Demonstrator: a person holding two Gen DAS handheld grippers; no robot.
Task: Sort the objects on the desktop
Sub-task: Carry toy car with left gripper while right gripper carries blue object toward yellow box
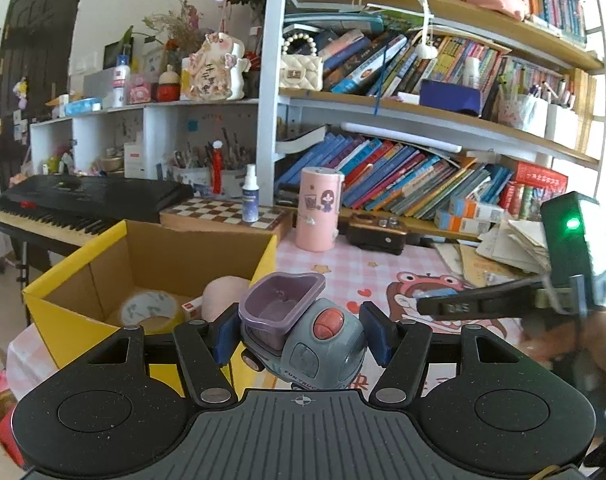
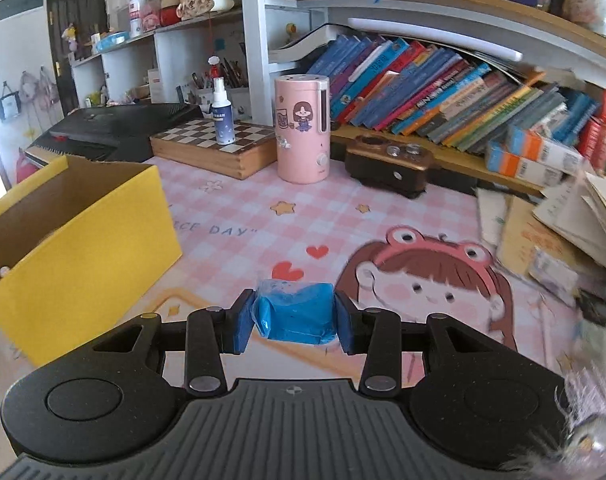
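The toy truck [image 1: 303, 336] sits clamped between the left gripper [image 1: 302, 339] jaws, held just beside the near wall of the yellow cardboard box [image 1: 69, 312], above the pink checked surface [image 1: 343, 276]. It is a rounded grey cab with a red dome on its side and a purple tub on its back, tilted with the tub toward the box. The right gripper [image 2: 294, 322] jaws are pressed onto a crumpled blue packet [image 2: 294, 314], well to the right of the box [image 2: 83, 236] and lifted off the surface [image 2: 231, 216].

Inside the box lie a roll of tape [image 1: 149, 312] and a pink plush [image 1: 225, 294]; free floor shows behind them.

The step in hand looks like dropping both things into the box. To do it well, carry the truck clear over the box wall before the jaws part, so its wheels do not catch the rim, and lower it toward the free floor. The packet is soft and light; bring it over the box's right wall and release low so it does not drift out.
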